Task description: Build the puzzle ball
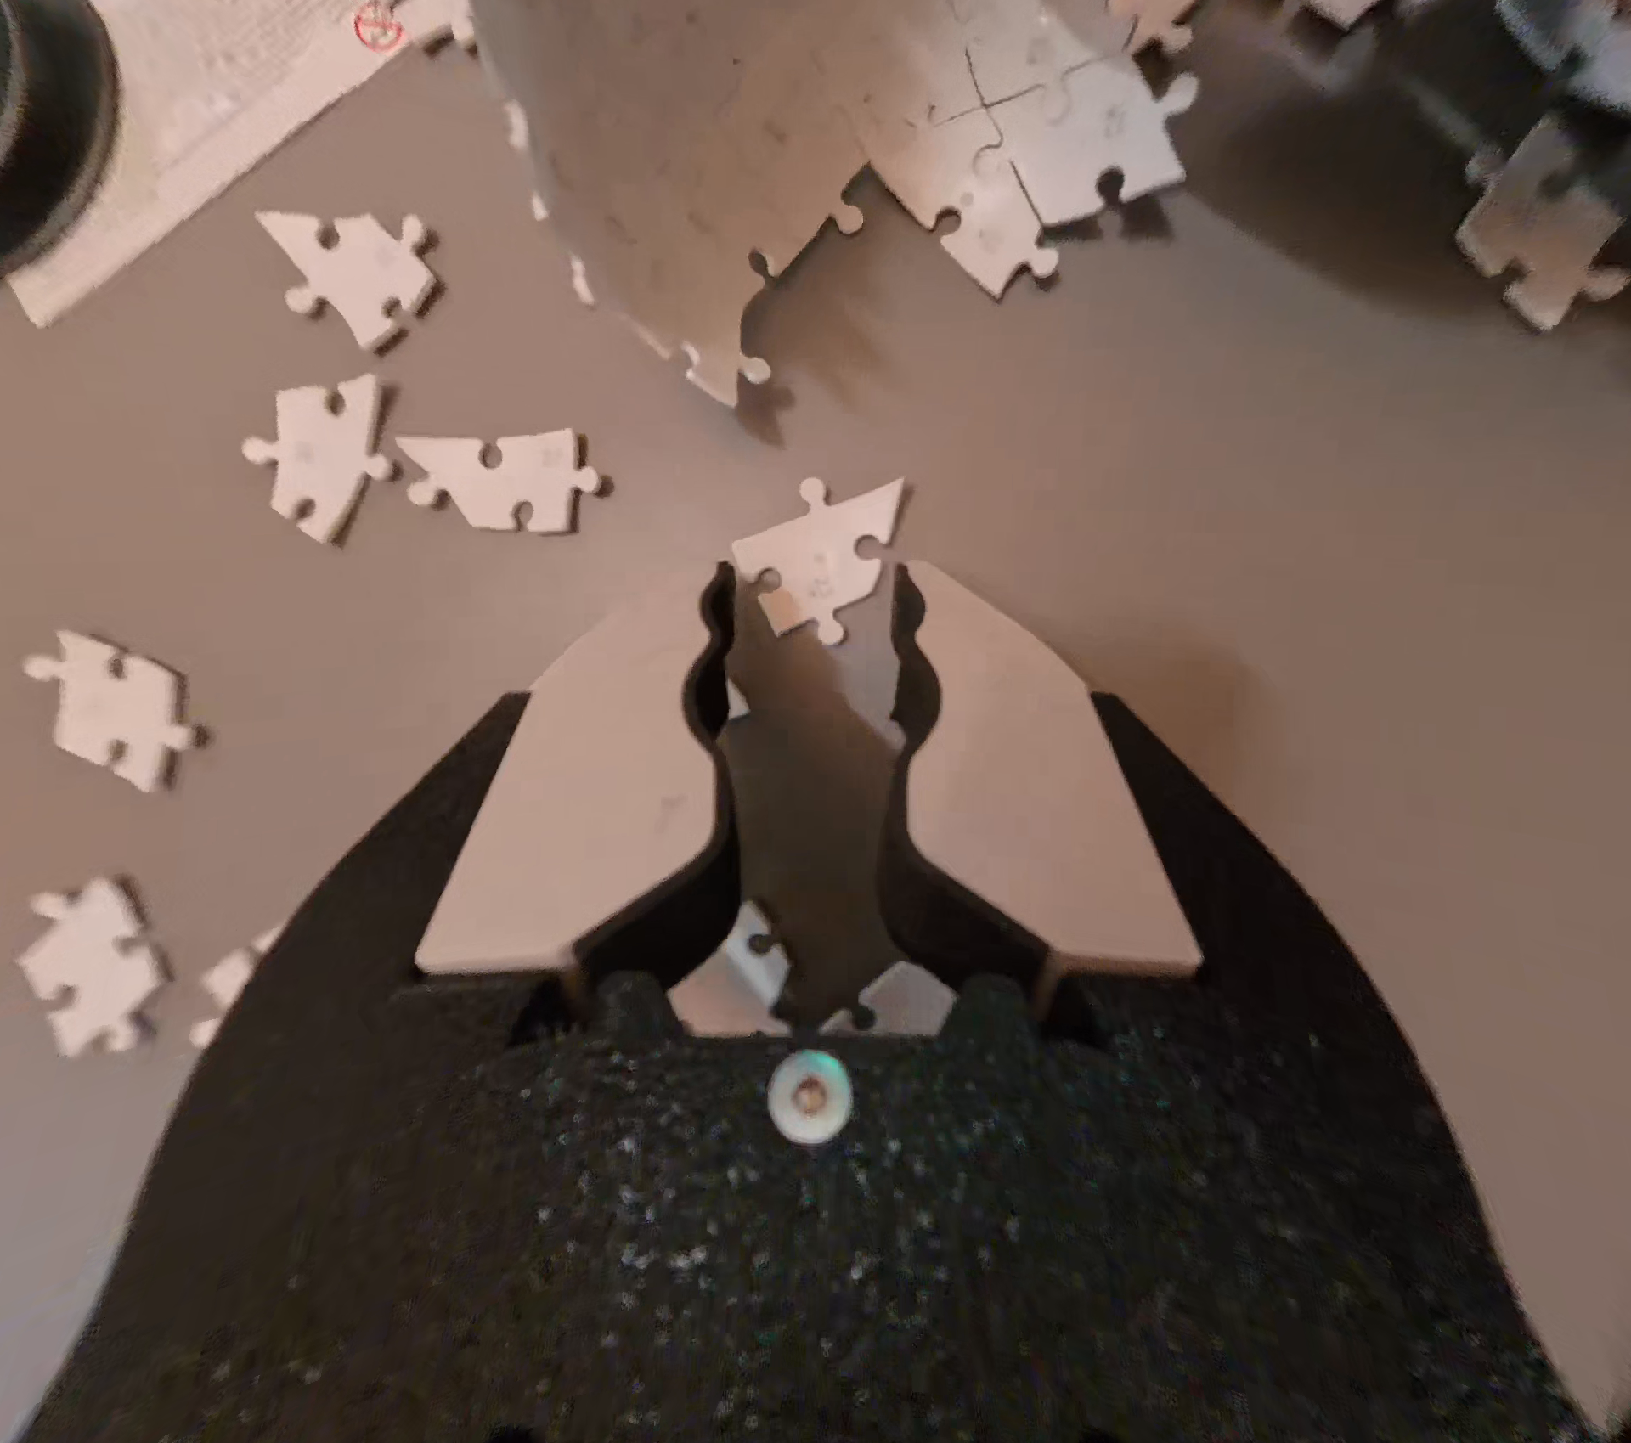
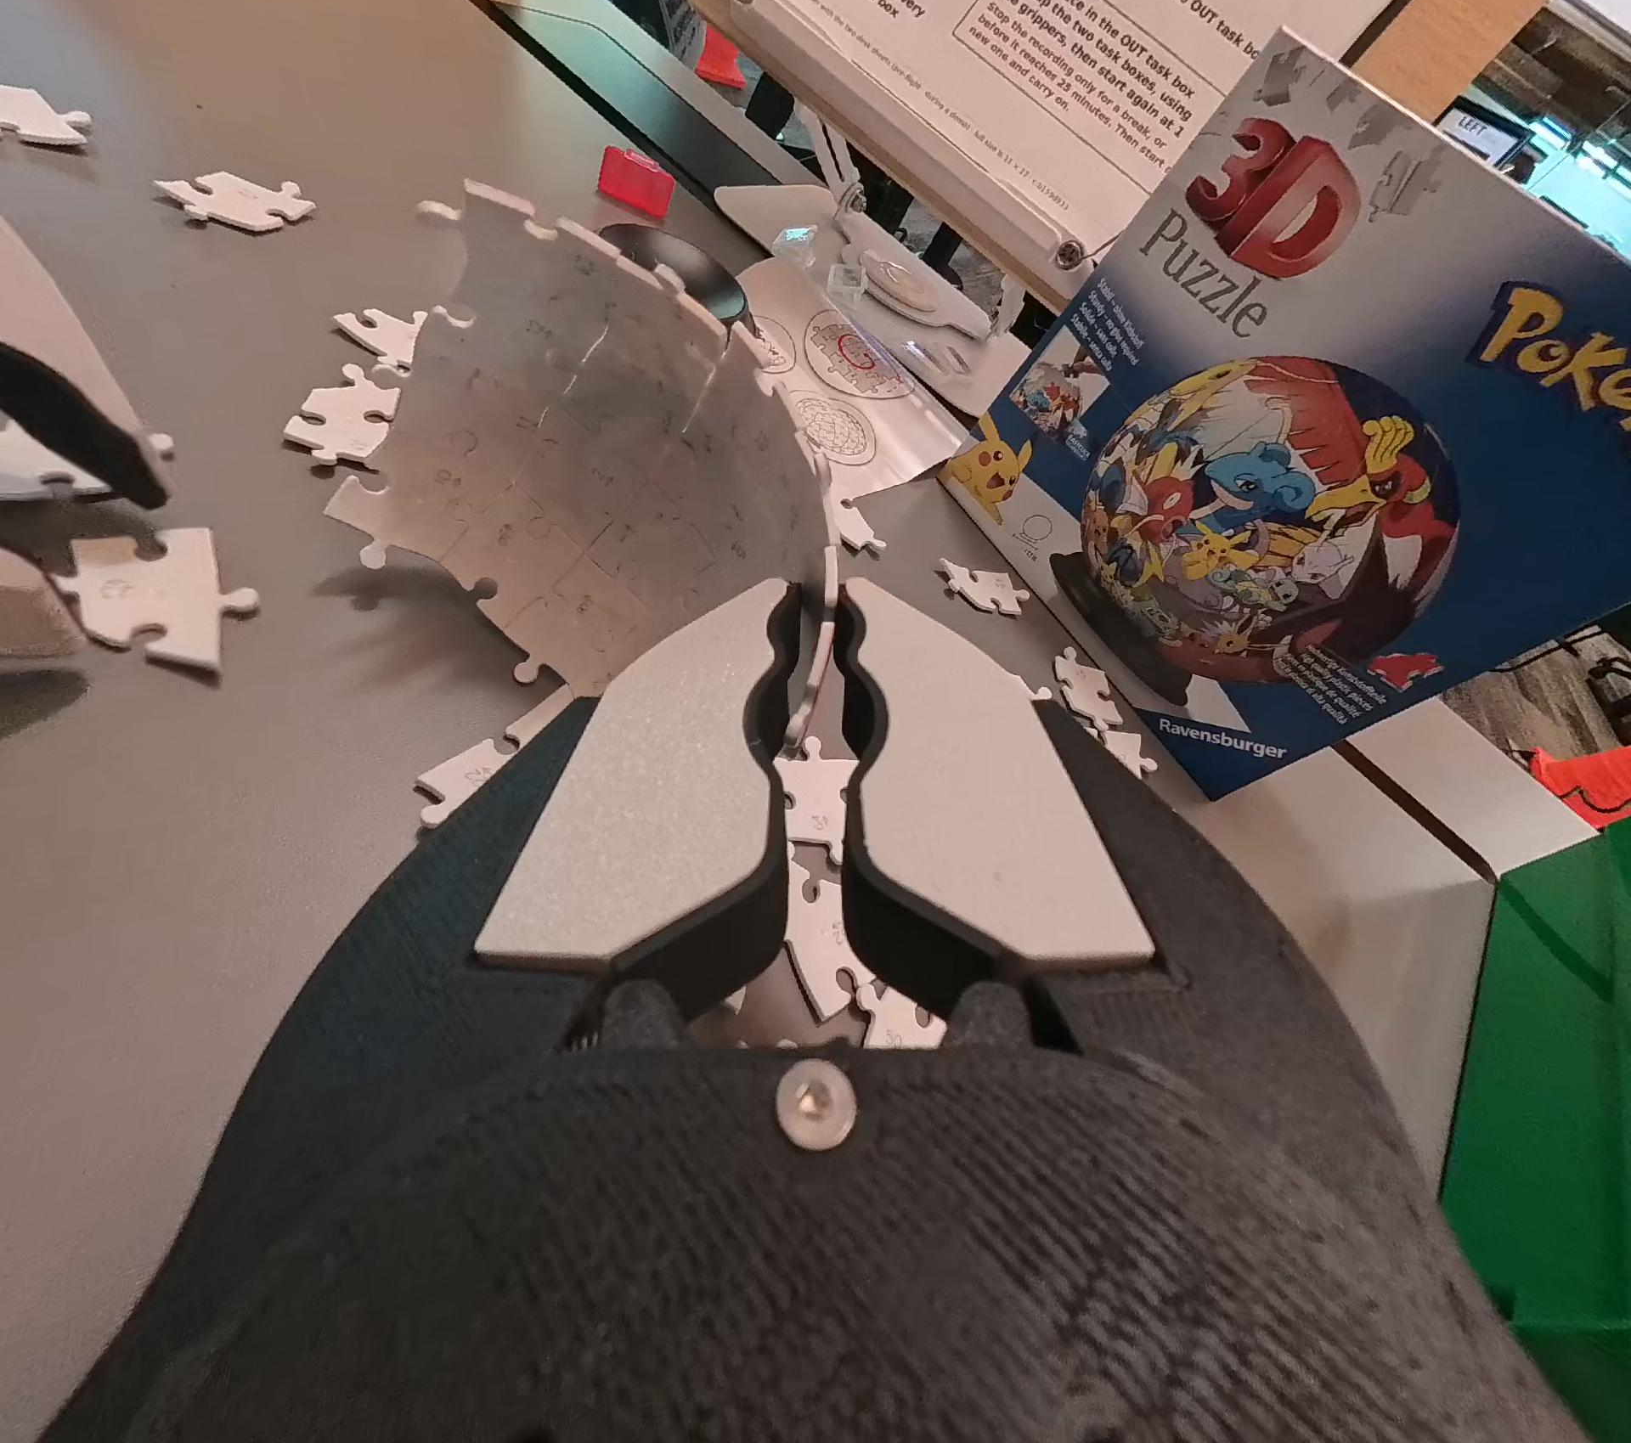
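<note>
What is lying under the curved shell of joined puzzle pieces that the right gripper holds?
Under the shell, the grey table shows only the shell's shadow and a few loose white pieces at its edges. The table directly behind the shell is covered.

A grey bench (image 2: 221, 827) carries scattered white puzzle pieces (image 1: 349, 271), one piece (image 1: 816, 562) just ahead of the left claw (image 1: 814, 580). Right of the right claw (image 2: 821, 593) stands a blue box (image 2: 1324, 430); ahead lies a printed sheet (image 2: 847, 377).

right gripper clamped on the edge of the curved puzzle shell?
Yes. The right gripper has both fingertips closed on the rim of the curved puzzle shell, which stands up off the table.
</note>
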A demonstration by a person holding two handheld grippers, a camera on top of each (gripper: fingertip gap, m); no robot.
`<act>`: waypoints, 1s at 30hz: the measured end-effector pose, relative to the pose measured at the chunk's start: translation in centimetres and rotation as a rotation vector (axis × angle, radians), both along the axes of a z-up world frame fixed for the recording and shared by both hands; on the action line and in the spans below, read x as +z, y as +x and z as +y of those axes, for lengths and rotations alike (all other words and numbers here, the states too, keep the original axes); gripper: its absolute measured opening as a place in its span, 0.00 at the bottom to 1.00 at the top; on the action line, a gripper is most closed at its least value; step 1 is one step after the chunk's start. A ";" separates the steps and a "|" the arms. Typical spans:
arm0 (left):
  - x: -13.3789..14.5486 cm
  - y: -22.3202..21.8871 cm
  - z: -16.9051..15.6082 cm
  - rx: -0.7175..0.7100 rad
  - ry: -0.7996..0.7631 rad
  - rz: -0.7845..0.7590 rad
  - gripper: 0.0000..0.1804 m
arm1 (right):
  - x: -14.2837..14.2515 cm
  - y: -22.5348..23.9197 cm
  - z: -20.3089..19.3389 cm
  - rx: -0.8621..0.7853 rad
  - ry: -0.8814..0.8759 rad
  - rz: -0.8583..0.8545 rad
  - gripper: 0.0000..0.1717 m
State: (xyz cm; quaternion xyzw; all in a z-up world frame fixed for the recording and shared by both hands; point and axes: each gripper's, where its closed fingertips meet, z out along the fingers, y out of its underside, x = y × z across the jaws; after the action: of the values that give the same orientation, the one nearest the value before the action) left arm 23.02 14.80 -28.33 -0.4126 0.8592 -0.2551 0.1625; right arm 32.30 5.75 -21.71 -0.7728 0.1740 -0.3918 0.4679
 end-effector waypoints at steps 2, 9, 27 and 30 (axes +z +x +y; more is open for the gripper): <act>-0.4 -0.7 -0.3 0.046 -0.045 0.080 0.21 | 0.0 0.0 0.0 0.001 0.000 -0.002 0.04; -0.8 0.0 1.0 0.102 -0.002 0.098 0.22 | 0.0 0.0 0.0 0.001 0.000 -0.001 0.04; -0.7 0.4 0.6 0.120 -0.021 0.098 0.15 | 0.0 0.0 0.1 0.003 -0.001 -0.003 0.04; -0.7 0.5 0.5 0.090 -0.025 0.081 0.08 | 0.0 0.0 0.1 0.004 -0.001 -0.003 0.04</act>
State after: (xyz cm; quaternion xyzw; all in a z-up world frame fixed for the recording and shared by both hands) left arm 23.51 15.27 -29.03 -0.4629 0.8424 -0.2415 0.1336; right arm 32.28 5.82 -21.67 -0.7727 0.1716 -0.3920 0.4687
